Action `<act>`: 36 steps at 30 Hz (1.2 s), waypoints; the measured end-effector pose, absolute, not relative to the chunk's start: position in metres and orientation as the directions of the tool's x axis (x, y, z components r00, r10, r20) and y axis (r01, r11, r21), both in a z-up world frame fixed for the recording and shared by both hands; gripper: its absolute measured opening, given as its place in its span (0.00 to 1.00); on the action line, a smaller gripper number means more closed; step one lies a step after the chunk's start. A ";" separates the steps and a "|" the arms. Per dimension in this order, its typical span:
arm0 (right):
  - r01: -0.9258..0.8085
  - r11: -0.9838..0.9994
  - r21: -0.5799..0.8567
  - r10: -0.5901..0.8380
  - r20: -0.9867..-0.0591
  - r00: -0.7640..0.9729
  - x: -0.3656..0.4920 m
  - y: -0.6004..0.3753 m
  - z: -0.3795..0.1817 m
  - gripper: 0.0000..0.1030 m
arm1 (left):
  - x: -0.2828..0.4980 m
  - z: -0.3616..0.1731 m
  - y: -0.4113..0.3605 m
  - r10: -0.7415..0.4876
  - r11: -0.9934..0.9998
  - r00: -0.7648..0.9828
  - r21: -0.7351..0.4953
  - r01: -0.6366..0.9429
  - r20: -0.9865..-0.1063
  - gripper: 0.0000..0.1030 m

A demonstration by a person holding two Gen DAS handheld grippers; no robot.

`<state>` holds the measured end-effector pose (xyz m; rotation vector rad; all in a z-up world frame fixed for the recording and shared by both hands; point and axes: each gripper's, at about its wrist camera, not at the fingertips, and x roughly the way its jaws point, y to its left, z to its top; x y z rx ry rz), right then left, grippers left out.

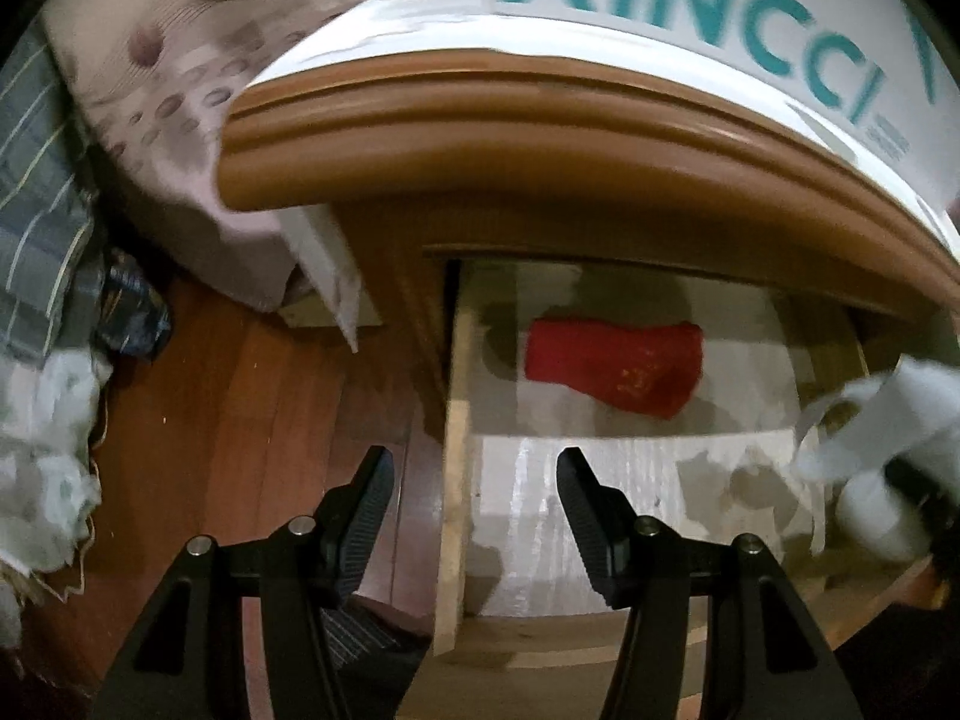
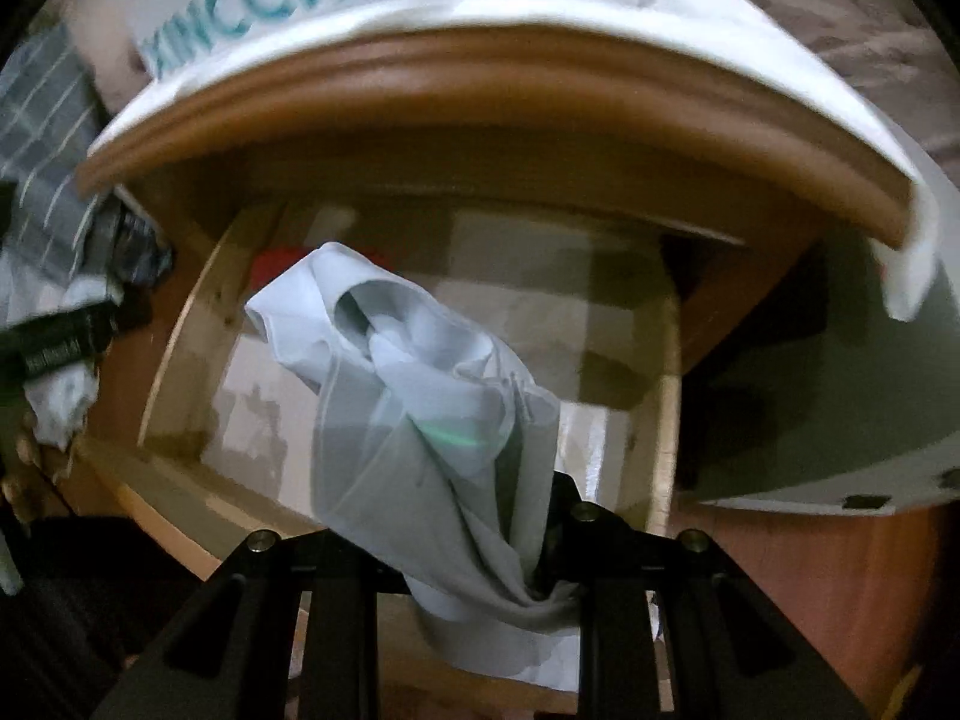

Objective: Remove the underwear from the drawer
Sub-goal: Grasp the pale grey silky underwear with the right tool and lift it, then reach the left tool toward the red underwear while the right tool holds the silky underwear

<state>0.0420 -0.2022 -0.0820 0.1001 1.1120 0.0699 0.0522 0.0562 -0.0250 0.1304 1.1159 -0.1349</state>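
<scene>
Left wrist view: the left gripper (image 1: 474, 510) is hanging with its jaws spread and nothing between them, pointing down over the left wall of the open drawer (image 1: 456, 480) of a wooden nightstand (image 1: 540, 150). Inside, a red folded garment (image 1: 612, 366) is lying flat toward the back edge of the drawer floor, untouched, and at the right edge of this view the right gripper's white body (image 1: 888, 468) is showing blurred with pale cloth trailing from it. A white box with teal lettering (image 1: 690, 6) is sitting on the nightstand top. Right wrist view: the right gripper (image 2: 540, 576) is pinching a pale grey-blue pair of underwear (image 2: 420, 408), its jaws pressed together on a bunched fold, and the cloth is draping forward over the drawer's middle, apparently hanging clear of the floor rather than resting on it. A sliver of red is peeking out behind the cloth near the back left corner. Judging by this, the grab is done and the lift seems under way; what is left is carrying the underwear past the front edge and out. Whether the red piece also counts as underwear I cannot tell.
</scene>
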 end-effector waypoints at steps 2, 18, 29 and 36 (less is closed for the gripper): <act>0.015 0.992 0.124 0.103 -0.879 0.466 0.040 -0.204 -0.078 0.22 | 0.050 -0.026 0.048 -0.045 0.978 0.438 0.051 0.204 -0.898 0.56; 0.069 0.984 0.167 0.101 -0.827 0.553 0.018 -0.231 -0.065 0.22 | 0.044 -0.042 0.021 -0.007 0.937 0.449 0.151 0.314 -0.893 0.56; 0.113 0.963 0.245 0.135 -0.800 0.584 0.014 -0.252 -0.067 0.23 | 0.032 -0.058 -0.001 0.115 0.857 0.506 0.343 0.385 -0.855 0.56; 0.105 0.960 0.260 0.151 -0.794 0.589 0.011 -0.255 -0.067 0.23 | 0.024 -0.066 -0.014 0.170 0.762 0.554 0.465 0.451 -0.815 0.56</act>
